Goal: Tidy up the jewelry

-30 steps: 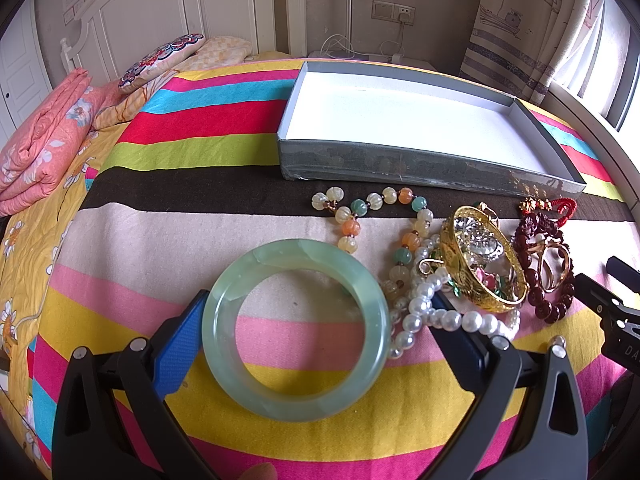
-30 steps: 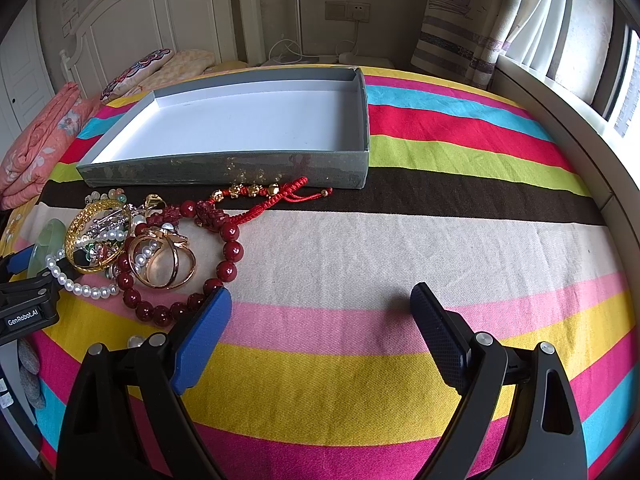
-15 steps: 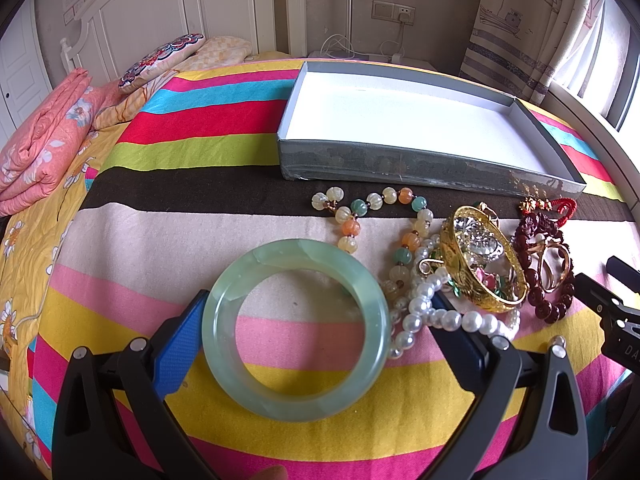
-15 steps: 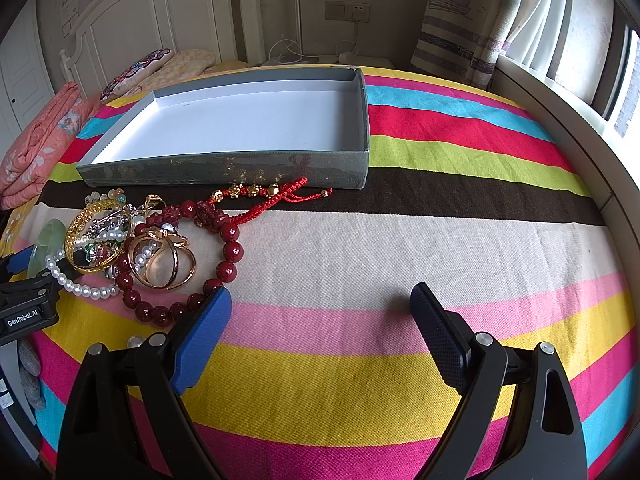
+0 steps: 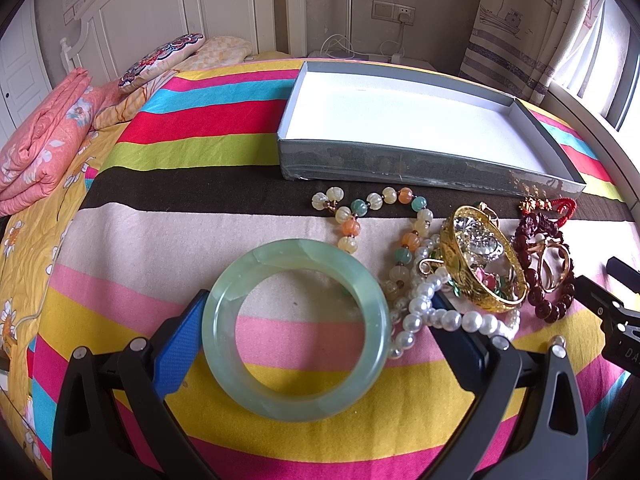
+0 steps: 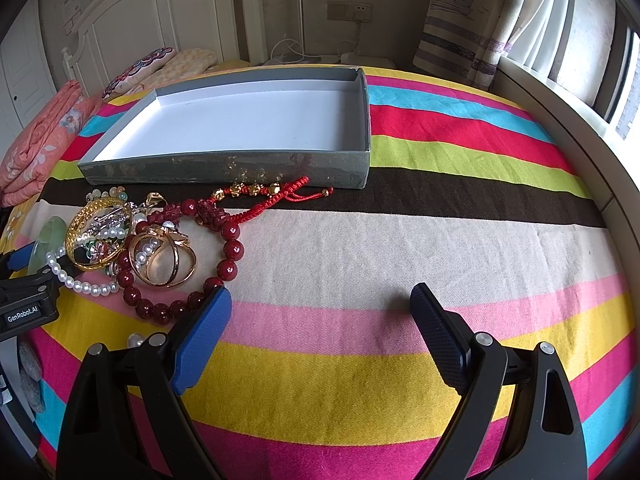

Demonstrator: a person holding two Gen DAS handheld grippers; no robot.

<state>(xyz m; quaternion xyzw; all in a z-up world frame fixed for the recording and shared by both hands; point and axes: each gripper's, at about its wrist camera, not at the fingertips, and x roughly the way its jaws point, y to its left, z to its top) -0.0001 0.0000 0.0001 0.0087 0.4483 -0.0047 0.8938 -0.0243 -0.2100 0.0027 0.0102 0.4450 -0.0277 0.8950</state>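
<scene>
On a bed with a striped cover [image 6: 400,248], the left gripper [image 5: 316,320] stands spread wide around a pale green bangle [image 5: 296,324], which lies flat on the cloth between the two fingers. The blue pad [image 5: 180,344] sits just beside the bangle's left rim; whether it touches cannot be told. The dark pad on the other side is partly hidden by a pearl string [image 5: 444,316] that lies against the bangle's right edge. Just right of the pearls rests a heap of jewelry: a strand of coloured beads [image 5: 376,208], a gold bangle [image 5: 480,264] tilted on its side, and a dark red bead bracelet [image 6: 224,264] ringing gold rings [image 6: 164,260], with a red cord bracelet [image 6: 272,196] beside it. Beyond the heap, a shallow grey box [image 6: 224,168] with a white floor sits open. The right gripper [image 6: 320,320] is likewise spread, holding nothing, over bare cloth to the right of the heap, its blue pad near the red beads.
</scene>
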